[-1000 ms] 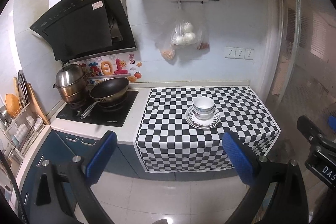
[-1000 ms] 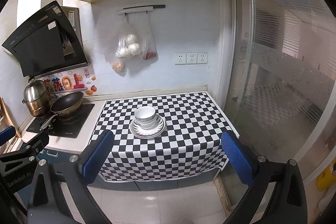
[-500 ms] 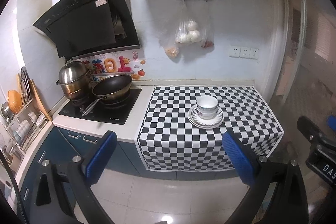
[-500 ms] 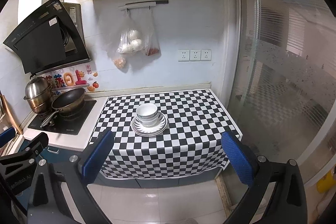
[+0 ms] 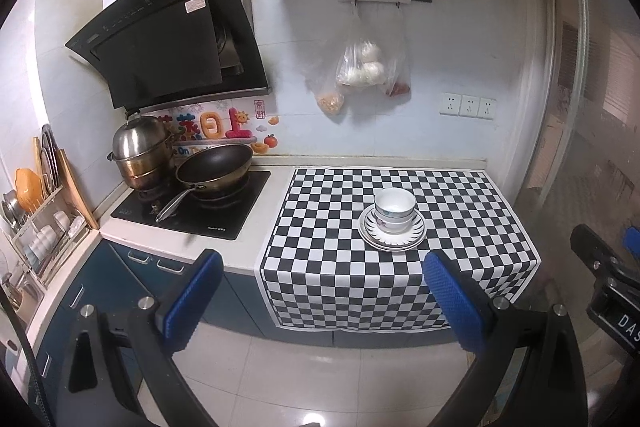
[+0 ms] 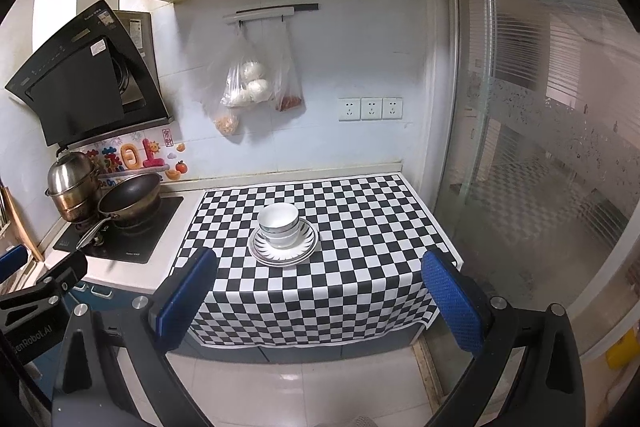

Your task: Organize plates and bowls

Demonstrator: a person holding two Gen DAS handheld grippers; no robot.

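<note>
White bowls (image 5: 394,207) (image 6: 279,223) are nested on stacked plates (image 5: 372,237) (image 6: 260,251) with a striped rim, in the middle of a black-and-white checkered cloth (image 5: 320,267) (image 6: 360,227) on the counter. My left gripper (image 5: 324,301) is open and empty, held back from the counter above the floor. Just as far back hangs my right gripper (image 6: 320,301), also open and empty. The stack lies ahead of both, well beyond the blue pads (image 5: 192,303) (image 6: 452,307).
Left of the cloth a stove (image 5: 192,207) carries a frying pan (image 5: 216,167) and a steel pot (image 5: 140,151). A dish rack (image 5: 36,227) stands at far left. Bags (image 6: 248,87) hang on the wall. A glass partition (image 6: 540,147) closes the right side.
Both grippers have drifted a little closer to the counter and lower, so the stack of bowls and plates looks slightly larger. Nothing was grasped or moved.
</note>
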